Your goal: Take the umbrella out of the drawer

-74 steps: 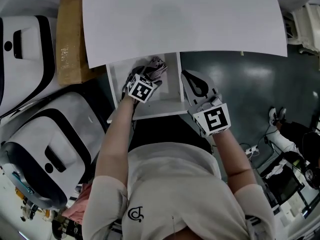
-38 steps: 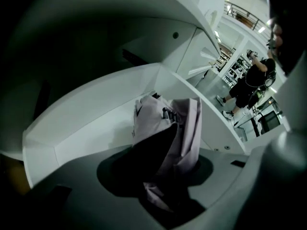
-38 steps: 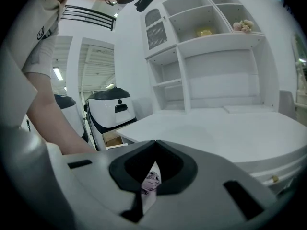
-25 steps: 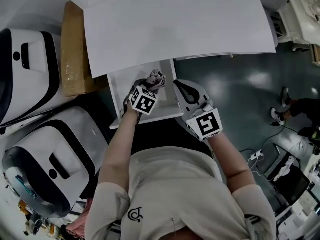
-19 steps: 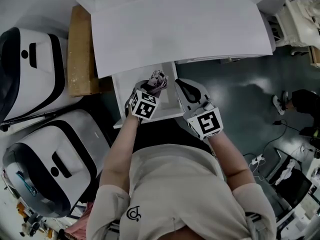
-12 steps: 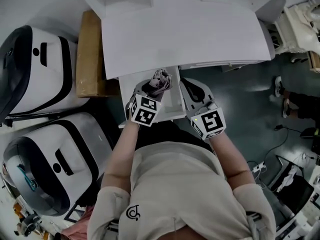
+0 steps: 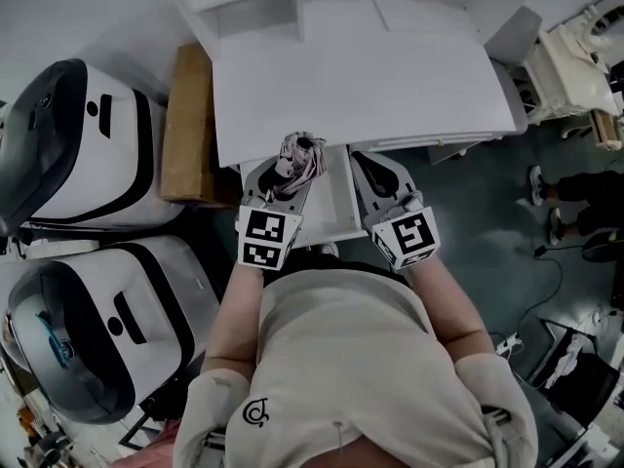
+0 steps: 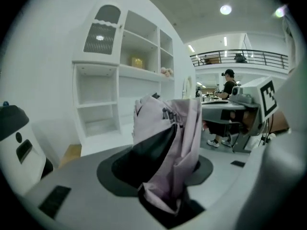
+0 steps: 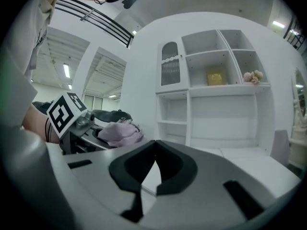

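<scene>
In the left tongs (image 8: 165, 176) the pinkish umbrella (image 8: 169, 128) bunches.

This looks like a big test lab or workshop hall. Large round white and black machines (image 7: 88, 144) stand on a shiny dark floor (image 7: 473, 198) beside a plain white desk with open shelves (image 9: 188, 80). A high balcony with a black rail (image 8: 240, 56) runs under bright ceiling lights (image 8: 225, 9).
</scene>
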The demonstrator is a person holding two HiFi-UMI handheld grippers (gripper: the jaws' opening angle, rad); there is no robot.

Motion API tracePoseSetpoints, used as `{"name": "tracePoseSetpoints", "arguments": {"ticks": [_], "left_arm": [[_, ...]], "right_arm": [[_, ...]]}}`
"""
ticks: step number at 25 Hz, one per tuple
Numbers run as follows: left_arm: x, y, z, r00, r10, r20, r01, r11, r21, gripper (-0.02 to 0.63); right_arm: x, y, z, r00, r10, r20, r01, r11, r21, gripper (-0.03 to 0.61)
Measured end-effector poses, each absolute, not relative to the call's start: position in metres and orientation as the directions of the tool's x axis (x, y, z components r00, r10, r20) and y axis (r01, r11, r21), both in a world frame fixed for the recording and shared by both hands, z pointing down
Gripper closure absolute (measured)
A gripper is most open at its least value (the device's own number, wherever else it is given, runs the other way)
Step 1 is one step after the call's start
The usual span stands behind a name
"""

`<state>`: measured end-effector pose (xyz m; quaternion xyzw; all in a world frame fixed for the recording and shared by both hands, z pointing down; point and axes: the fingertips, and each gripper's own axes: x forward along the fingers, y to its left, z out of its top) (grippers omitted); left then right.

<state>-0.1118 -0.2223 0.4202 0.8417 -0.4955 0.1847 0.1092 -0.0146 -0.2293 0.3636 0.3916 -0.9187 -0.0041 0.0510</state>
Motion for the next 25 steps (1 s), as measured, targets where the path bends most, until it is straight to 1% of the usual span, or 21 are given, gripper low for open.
{"name": "tracePoseSetpoints", "arguments": {"ticks": [6, 13, 19, 25], "left_arm": [[-0.135, -0.215, 0.374, 0.414, -0.86, 0.298, -0.894, -0.446, -0.045, 0.394], [-0.16, -0.205, 0.333, 0.347, -0.923, 0.168, -0.933, -0.358, -0.044, 0.394], [-0.164, -0.205, 0.322, 0.336, -0.932, 0.138, -0.936, -0.346, -0.062, 0.394], [-0.161, -0.21, 0.323, 0.333, -0.932, 0.145, -0.938, -0.343, -0.053, 0.394]], "right_arm": [[-0.013, -0.233, 0.342, -0.696, -0.715, 0.066, -0.712, 0.699, 0.064, 0.572], [-0.019, -0.229, 0.332, -0.733, -0.678, 0.051, -0.675, 0.735, 0.066, 0.574], [-0.016, -0.232, 0.331, -0.726, -0.686, 0.039, -0.686, 0.727, 0.029, 0.574], [-0.015, -0.232, 0.334, -0.737, -0.675, 0.048, -0.673, 0.738, 0.049, 0.575]]}}
